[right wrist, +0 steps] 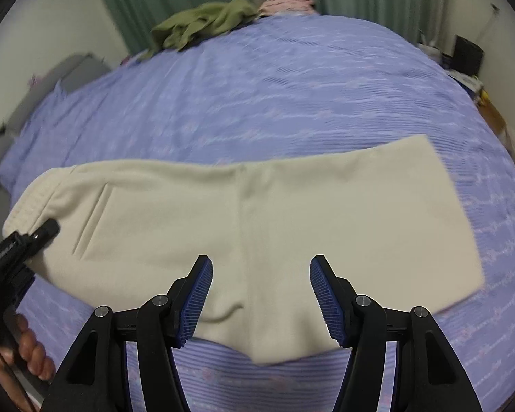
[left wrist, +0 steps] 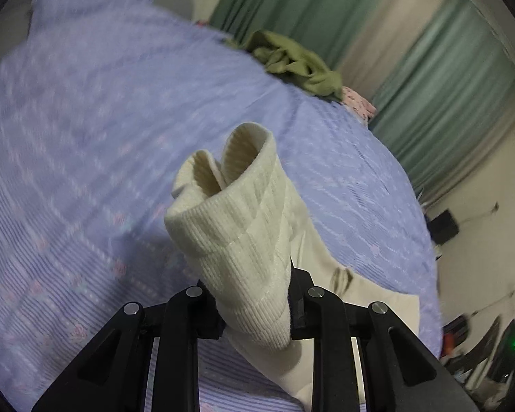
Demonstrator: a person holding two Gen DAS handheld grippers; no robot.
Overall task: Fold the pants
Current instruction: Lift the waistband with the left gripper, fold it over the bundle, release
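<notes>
Left wrist view: black two-finger left gripper [left wrist: 255,305] clamped on the ribbed knit waistband [left wrist: 237,226] of the cream fabric pants [left wrist: 329,274]. Waistband bunches into a doubled fold standing up between the fingers, lifted clear of the lavender striped bedspread [left wrist: 86,120]; the rest of the garment trails away toward 5 o'clock. Olive-green crumpled cloth [left wrist: 292,61] at 1 o'clock on the far edge of the bed, pink patterned cloth [left wrist: 358,101] just beside it, green curtains [left wrist: 446,86] behind.

Right wrist view: right gripper [right wrist: 260,295] with blue ribbed pads [right wrist: 195,295] spread apart, holding nothing, poised over the near edge of the pants [right wrist: 292,213]. Garment lies flat and wide across the bedspread [right wrist: 257,96], legs doubled over, cut end at 3 o'clock, waistband [right wrist: 27,206] at 9 o'clock. Left gripper [right wrist: 46,231] shows at 9 o'clock gripping that waistband corner; person's bare hand [right wrist: 27,350] at 8 o'clock holds its handle. Motion blur softens the bed pattern.
</notes>
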